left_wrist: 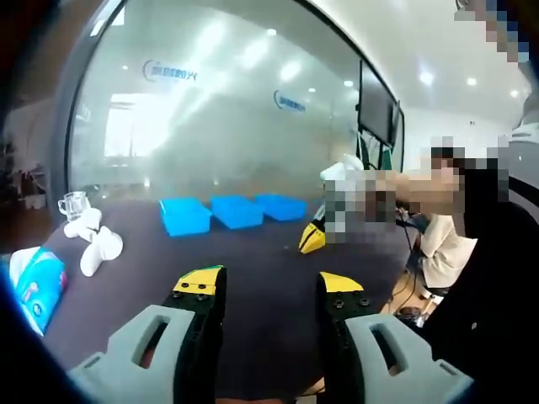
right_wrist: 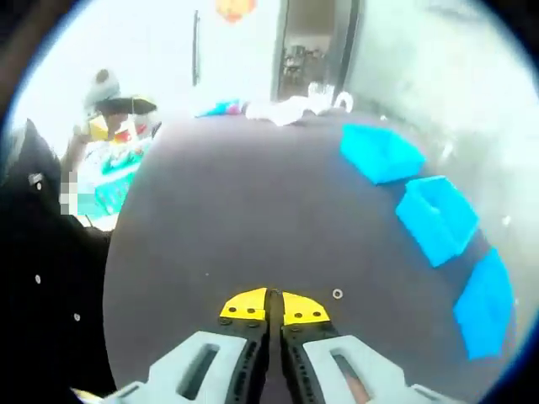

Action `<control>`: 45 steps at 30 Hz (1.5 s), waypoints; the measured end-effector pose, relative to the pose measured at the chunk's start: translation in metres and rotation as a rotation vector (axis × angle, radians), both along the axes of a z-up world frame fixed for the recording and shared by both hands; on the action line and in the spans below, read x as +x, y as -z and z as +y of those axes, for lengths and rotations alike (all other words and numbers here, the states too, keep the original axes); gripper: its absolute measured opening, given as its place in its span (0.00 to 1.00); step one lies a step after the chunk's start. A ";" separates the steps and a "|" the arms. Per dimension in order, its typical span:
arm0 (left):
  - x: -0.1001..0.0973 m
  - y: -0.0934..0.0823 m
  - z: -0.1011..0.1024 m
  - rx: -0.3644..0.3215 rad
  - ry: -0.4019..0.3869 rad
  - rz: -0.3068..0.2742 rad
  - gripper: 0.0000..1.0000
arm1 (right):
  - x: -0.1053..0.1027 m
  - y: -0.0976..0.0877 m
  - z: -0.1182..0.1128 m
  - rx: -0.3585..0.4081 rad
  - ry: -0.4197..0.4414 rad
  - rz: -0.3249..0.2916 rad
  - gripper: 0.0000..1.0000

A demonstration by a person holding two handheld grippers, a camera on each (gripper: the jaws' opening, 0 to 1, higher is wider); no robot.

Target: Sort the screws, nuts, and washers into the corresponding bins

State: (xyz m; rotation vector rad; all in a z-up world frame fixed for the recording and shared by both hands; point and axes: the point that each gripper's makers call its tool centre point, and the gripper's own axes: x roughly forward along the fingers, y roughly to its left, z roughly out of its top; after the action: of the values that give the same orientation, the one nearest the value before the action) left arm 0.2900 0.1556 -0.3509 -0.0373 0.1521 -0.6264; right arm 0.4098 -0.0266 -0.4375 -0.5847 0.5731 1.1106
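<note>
From my left gripper view, the left gripper [left_wrist: 268,284] rises at six o'clock with its two yellow-tipped black jaws standing well apart, nothing between them, pale grey moulded housings behind. Ahead lies a dark, matte table [left_wrist: 253,252] with a smooth, even surface. At about twelve o'clock from the jaws sit three shallow blue plastic bins [left_wrist: 233,211] in a row, rectangular with raised walls, side by side near the far edge, under a frosted glass wall. At ten o'clock I see soft white cloth-like lumps [left_wrist: 94,240], a small clear glass cup [left_wrist: 74,203] beyond them, and at nine o'clock a blue and white packet [left_wrist: 35,286] near the table's rim. Another yellow-tipped gripper [left_wrist: 313,237] enters at two o'clock. In my right gripper view, the right gripper [right_wrist: 273,305] sits at six o'clock with its jaws pressed together, and I see nothing caught between the tips. Just beside them at about two o'clock a small metal washer [right_wrist: 337,294] lies flat on the table, a thin ring with a hole. The three bins run along the right from one to four o'clock, well apart from the washer. The tabletop between jaws and bins is bare and wide, its curved edge falling away at nine o'clock.
</note>
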 end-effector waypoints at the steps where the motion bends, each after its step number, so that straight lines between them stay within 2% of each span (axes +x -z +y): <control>1: 0.000 -0.001 0.000 0.001 0.000 -0.001 0.42 | 0.000 -0.003 -0.002 0.017 0.013 -0.028 0.01; 3: 0.000 -0.002 0.000 0.001 -0.001 -0.005 0.42 | 0.001 -0.013 -0.002 0.061 0.016 -0.121 0.01; 4: 0.001 -0.003 0.000 0.000 -0.002 -0.007 0.42 | -0.002 -0.018 -0.002 0.093 0.019 -0.141 0.01; 6: 0.001 -0.004 0.000 -0.002 -0.006 -0.010 0.42 | -0.006 -0.031 -0.002 0.190 0.064 -0.173 0.01; 9: 0.001 -0.006 0.000 -0.006 -0.011 -0.013 0.42 | -0.010 -0.046 -0.007 0.284 0.103 -0.233 0.01; 12: 0.001 -0.007 -0.001 -0.010 -0.012 -0.017 0.42 | -0.016 -0.061 -0.013 0.419 0.165 -0.241 0.01; 14: 0.001 -0.008 -0.002 -0.012 -0.013 -0.018 0.42 | -0.017 -0.070 -0.020 0.470 0.202 -0.285 0.01; 16: 0.001 -0.008 -0.004 -0.011 -0.013 -0.018 0.42 | -0.020 -0.073 -0.024 0.507 0.225 -0.288 0.01; 18: 0.000 -0.009 -0.005 -0.012 -0.011 -0.022 0.42 | -0.021 -0.085 -0.031 0.565 0.253 -0.355 0.01; 20: 0.000 -0.009 -0.006 -0.014 -0.009 -0.024 0.42 | -0.024 -0.091 -0.037 0.612 0.283 -0.353 0.01; 22: 0.000 -0.010 -0.006 -0.014 -0.010 -0.025 0.42 | -0.023 -0.100 -0.044 0.631 0.314 -0.405 0.01; 24: 0.000 -0.010 -0.006 -0.013 -0.009 -0.027 0.42 | -0.024 -0.112 -0.049 0.680 0.339 -0.432 0.01; 27: 0.000 -0.011 -0.006 -0.012 -0.009 -0.029 0.42 | -0.022 -0.118 -0.054 0.680 0.363 -0.467 0.01; 30: 0.000 -0.011 -0.006 -0.014 -0.009 -0.031 0.42 | -0.018 -0.121 -0.054 0.684 0.375 -0.471 0.01; 38: 0.000 -0.011 -0.002 -0.008 -0.019 -0.035 0.43 | 0.008 -0.133 -0.056 0.699 0.432 -0.494 0.01; 41: 0.001 -0.011 0.001 -0.010 -0.026 -0.035 0.42 | 0.024 -0.138 -0.053 0.705 0.453 -0.497 0.01; 45: 0.003 -0.012 0.002 -0.007 -0.030 -0.038 0.43 | 0.054 -0.144 -0.050 0.660 0.493 -0.522 0.01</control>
State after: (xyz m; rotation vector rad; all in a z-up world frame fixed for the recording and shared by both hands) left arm 0.2926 0.1573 -0.3393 -0.0349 0.1126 -0.5973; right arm 0.4638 -0.0765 -0.2938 -0.1207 -0.1185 0.5809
